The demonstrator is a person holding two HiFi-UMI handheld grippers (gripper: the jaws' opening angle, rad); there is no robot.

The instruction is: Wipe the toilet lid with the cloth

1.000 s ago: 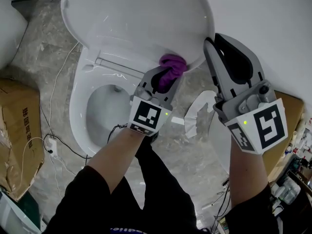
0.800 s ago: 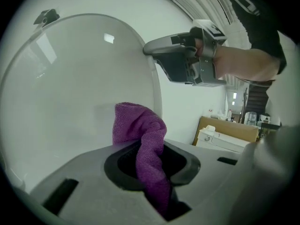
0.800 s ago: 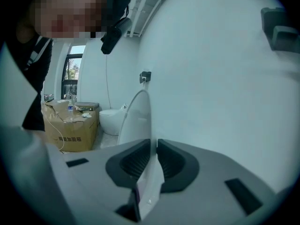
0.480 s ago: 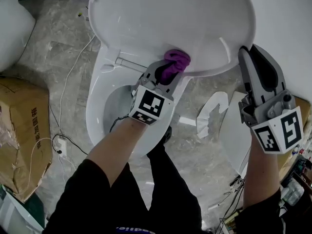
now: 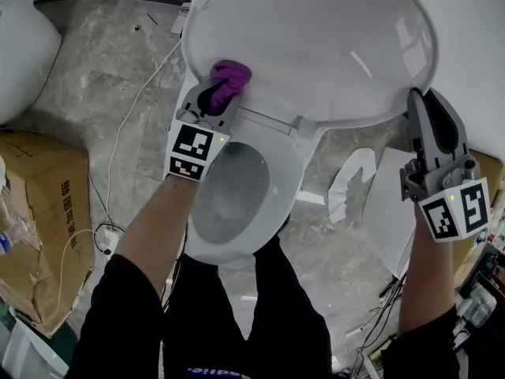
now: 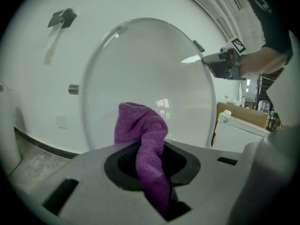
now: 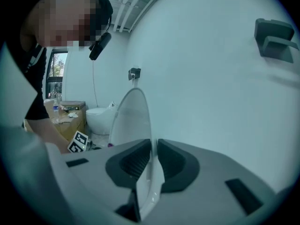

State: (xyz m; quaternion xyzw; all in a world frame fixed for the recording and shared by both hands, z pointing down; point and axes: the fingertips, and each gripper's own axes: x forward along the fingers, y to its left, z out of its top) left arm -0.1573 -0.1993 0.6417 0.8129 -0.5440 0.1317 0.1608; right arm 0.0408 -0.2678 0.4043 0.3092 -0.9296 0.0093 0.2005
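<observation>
The white toilet lid [image 5: 316, 38] stands raised against the wall. My left gripper [image 5: 217, 93] is shut on a purple cloth [image 5: 230, 76] and presses it on the lid's lower left part. In the left gripper view the cloth [image 6: 140, 125] sticks up out of the left gripper [image 6: 150, 161] in front of the lid [image 6: 150, 74]. My right gripper [image 5: 424, 105] is shut on the lid's right edge. In the right gripper view the thin lid rim [image 7: 133, 116] runs between the closed jaws of the right gripper [image 7: 153, 158].
The toilet bowl with its seat [image 5: 280, 204] lies below the lid, between the person's legs. A cardboard box [image 5: 39, 219] and cables [image 5: 118, 148] lie on the floor at left. A second white toilet [image 5: 20, 61] stands top left. White parts [image 5: 351, 180] lie at right.
My left gripper has slid the purple cloth leftward along the lid's lower part, from near the middle to the lower left. The right gripper still sits at the lid's right edge.
</observation>
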